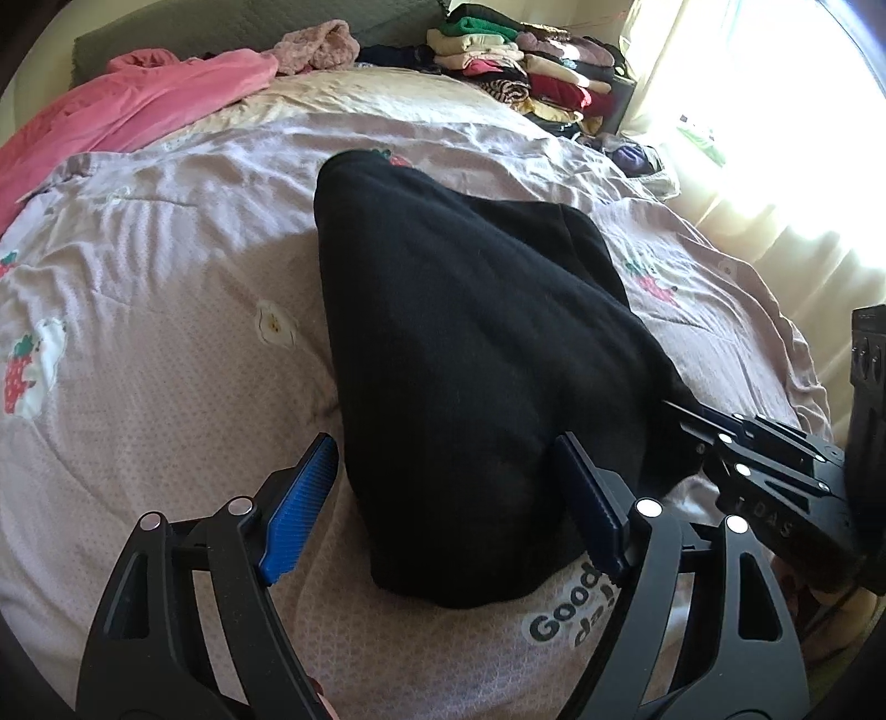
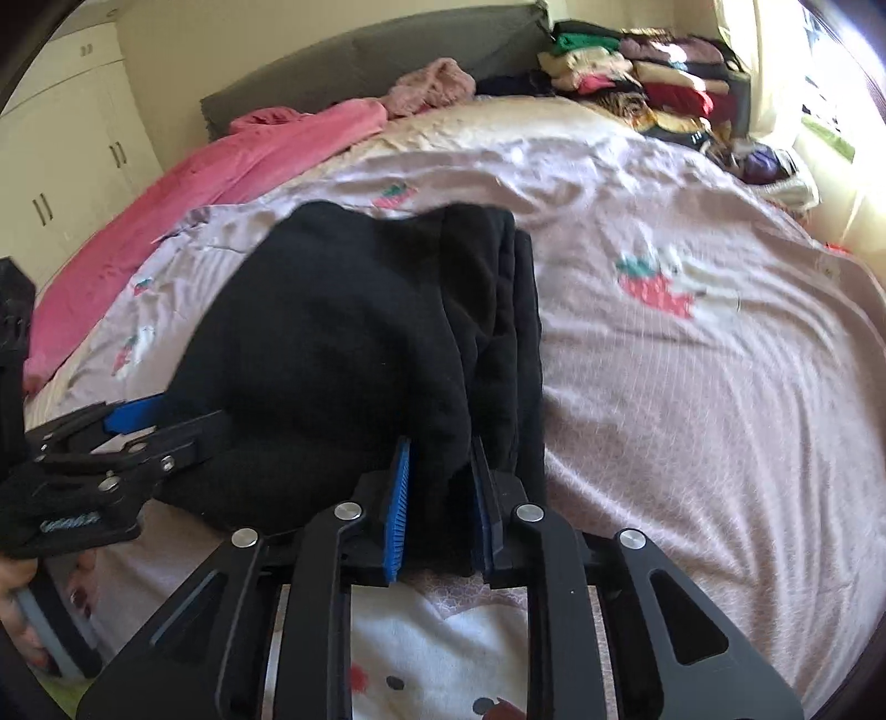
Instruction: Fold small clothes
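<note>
Bed with pale lilac strawberry-print quilt [image 1: 166,266] fills both views; all places given relative to the folded black garment [image 1: 470,343] lying on the quilt mid-bed. Beyond the garment to the left, a pink blanket [image 1: 138,105] along the bed edge, with a dusty-pink knit piece [image 1: 315,47] just past it by the grey headboard [image 2: 360,55]. Beyond the garment to the right, a stack of folded clothes [image 1: 531,61] in mixed colours near the bright curtain [image 1: 775,138]. White wardrobe [image 2: 61,138] far left of the garment in the right wrist view. Right gripper [image 2: 440,487] at the garment's near right edge, jaws narrow, blue pads pinching a bunched fold of the black fabric between them. Left gripper [image 1: 443,504] at the garment's near left corner, jaws spread wide, straddling the garment's near end without clamping it.
</note>
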`<action>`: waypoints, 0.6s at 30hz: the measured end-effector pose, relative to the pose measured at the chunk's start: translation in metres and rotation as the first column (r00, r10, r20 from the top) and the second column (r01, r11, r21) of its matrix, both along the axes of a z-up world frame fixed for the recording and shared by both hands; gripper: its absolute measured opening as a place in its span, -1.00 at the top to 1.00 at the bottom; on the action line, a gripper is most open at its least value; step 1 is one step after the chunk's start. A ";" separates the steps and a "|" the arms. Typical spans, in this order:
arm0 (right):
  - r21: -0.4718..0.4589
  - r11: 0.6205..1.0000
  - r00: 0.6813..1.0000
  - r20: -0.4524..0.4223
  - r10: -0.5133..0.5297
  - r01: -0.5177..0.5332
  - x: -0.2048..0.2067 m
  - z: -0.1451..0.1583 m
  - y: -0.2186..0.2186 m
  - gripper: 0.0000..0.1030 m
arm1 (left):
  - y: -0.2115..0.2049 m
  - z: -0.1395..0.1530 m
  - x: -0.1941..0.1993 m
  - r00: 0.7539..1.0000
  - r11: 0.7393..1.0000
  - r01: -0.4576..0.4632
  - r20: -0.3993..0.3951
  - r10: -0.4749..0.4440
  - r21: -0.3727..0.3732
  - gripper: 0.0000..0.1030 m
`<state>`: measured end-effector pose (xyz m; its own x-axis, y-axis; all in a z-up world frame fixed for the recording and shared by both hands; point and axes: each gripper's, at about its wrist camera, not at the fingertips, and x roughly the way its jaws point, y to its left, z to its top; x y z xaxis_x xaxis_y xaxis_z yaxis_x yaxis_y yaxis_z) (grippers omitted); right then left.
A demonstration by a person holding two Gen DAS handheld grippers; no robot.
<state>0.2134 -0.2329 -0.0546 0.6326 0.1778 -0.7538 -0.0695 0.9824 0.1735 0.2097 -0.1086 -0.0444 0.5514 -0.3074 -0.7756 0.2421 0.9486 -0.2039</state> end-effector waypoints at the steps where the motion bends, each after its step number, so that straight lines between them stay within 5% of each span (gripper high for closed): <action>1: -0.004 1.000 1.000 0.003 -0.003 0.003 -0.001 0.001 0.000 0.62 | 0.001 0.000 -0.001 1.000 1.000 -0.003 -0.001 0.003 0.000 -0.40; 18: 0.002 0.997 0.997 0.014 -0.080 0.080 -0.025 0.005 -0.005 0.08 | 0.012 0.007 -0.019 1.000 1.000 -0.020 0.002 0.020 0.010 -0.40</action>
